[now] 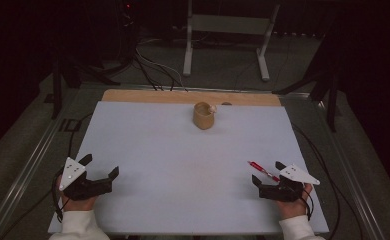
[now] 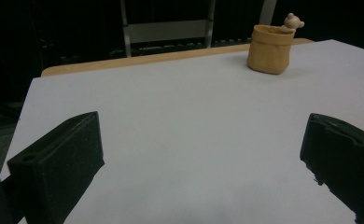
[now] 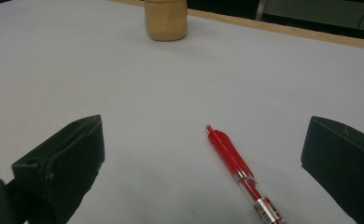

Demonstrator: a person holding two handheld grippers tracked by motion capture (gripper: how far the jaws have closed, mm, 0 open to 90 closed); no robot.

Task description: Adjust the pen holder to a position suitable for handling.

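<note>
A red pen [image 1: 263, 171] lies flat on the white sheet [image 1: 183, 155] near the front right, tip pointing away and left. My right gripper [image 1: 268, 172] rests on the sheet around its near end, jaws wide open; in the right gripper view the pen [image 3: 238, 170] lies between the two fingers, nearer the right one, untouched. A tan cup [image 1: 203, 115] with a small bear figure on its rim stands upright near the far edge. My left gripper [image 1: 101, 166] sits at the front left, open and empty, with the cup [image 2: 269, 49] far ahead.
A strip of wooden table [image 1: 148, 96] shows beyond the sheet's far edge. A metal frame [image 1: 226, 35] and cables [image 1: 153, 70] lie on the floor behind. Rails run along both sides of the table.
</note>
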